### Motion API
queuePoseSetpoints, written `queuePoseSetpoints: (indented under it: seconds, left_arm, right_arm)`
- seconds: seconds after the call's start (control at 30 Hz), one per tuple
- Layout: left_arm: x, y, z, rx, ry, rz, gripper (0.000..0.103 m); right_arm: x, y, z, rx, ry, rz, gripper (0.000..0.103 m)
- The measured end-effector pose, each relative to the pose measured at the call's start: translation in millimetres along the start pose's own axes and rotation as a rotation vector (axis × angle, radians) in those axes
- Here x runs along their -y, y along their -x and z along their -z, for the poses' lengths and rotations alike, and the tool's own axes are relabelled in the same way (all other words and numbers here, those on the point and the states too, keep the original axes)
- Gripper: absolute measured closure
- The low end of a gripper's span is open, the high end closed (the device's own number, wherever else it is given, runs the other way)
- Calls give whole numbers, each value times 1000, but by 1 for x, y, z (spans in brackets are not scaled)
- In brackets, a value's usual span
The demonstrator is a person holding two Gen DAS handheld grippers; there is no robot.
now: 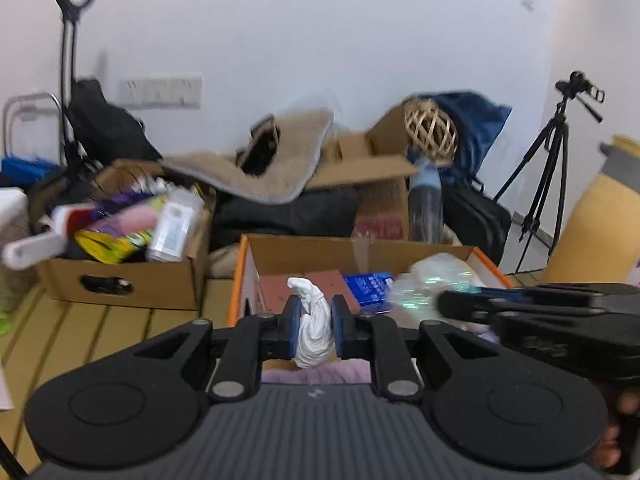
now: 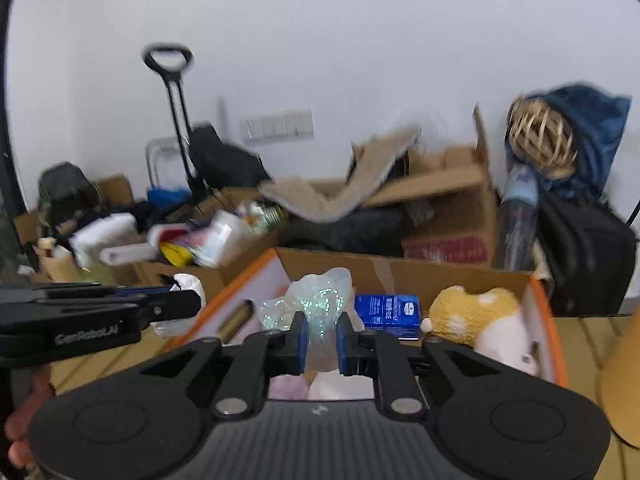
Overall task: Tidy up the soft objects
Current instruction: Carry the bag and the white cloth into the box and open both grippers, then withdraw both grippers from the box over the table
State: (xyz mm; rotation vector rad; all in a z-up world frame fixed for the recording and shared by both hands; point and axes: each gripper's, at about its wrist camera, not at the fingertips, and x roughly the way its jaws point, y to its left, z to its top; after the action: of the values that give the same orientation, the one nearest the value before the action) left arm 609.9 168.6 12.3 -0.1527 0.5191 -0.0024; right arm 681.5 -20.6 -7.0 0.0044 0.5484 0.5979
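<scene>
Left gripper [image 1: 313, 326] pinches a white cloth bundle [image 1: 314, 330]; right gripper [image 2: 322, 340] clamps a crinkled clear plastic bag [image 2: 316, 312]. We hold both at centre frame above the orange-edged box [image 2: 544, 300], presumably for dropping inside.

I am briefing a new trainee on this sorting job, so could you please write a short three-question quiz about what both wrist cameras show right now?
1. True or false: the left gripper is closed on a white twisted cloth.
2. What does the right gripper hold? A) the yellow plush toy B) a clear crinkled plastic bag C) the blue packet
3. Fill in: the blue packet lies inside the cardboard box with the ____ rim.

Key
1. True; its jaws press the cloth from both sides.
2. B; the plastic bag is pinched, while the yellow plush toy lies in the box untouched.
3. Orange.
</scene>
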Motion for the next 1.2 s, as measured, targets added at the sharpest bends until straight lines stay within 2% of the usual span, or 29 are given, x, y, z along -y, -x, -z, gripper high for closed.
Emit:
queuePoseSetpoints:
  seconds: [0.1, 0.2, 0.3, 0.4, 0.47, 0.53, 0.57, 0.73, 0.87, 1.03, 1.13, 1.2]
  left_arm:
    - [-1, -30, -8, -27, 14, 22, 86]
    - [5, -52, -13, -44, -1, 28, 86]
    - [10, -75, -12, -97, 10, 48, 86]
    - [12, -92, -4, -148, 10, 21, 86]
    - [10, -97, 0, -190, 28, 16, 75]
    - [5, -93, 0, -184, 52, -4, 51]
    - [3, -88, -1, -170, 54, -10, 48]
    - [-2, -42, -14, -121, 39, -4, 36]
    - [3, 16, -29, -54, 11, -20, 34]
    - [13, 100, -30, 36, -30, -29, 24]
    - [23, 146, -13, 81, -66, -22, 19]
    - [31, 175, 5, 102, -88, -19, 17]
  right_arm:
    - [11, -49, -2, -117, -65, -23, 89]
    - [8, -78, 7, -204, -27, 12, 89]
    - [8, -84, 16, -210, -5, 67, 89]
    - [12, -79, 16, -210, -15, 83, 89]
    - [14, -72, 14, -193, -15, 57, 85]
    - [17, -65, 11, -192, -26, -6, 83]
    - [18, -60, 9, -189, -22, -28, 81]
    - [14, -23, -6, -135, -1, -29, 75]
    - [4, 19, -19, -108, 37, -6, 74]
    - [-4, 98, -25, -30, 49, 39, 66]
    - [-4, 146, -18, 19, 33, 102, 47]
    - [-2, 172, -10, 42, 10, 105, 28]
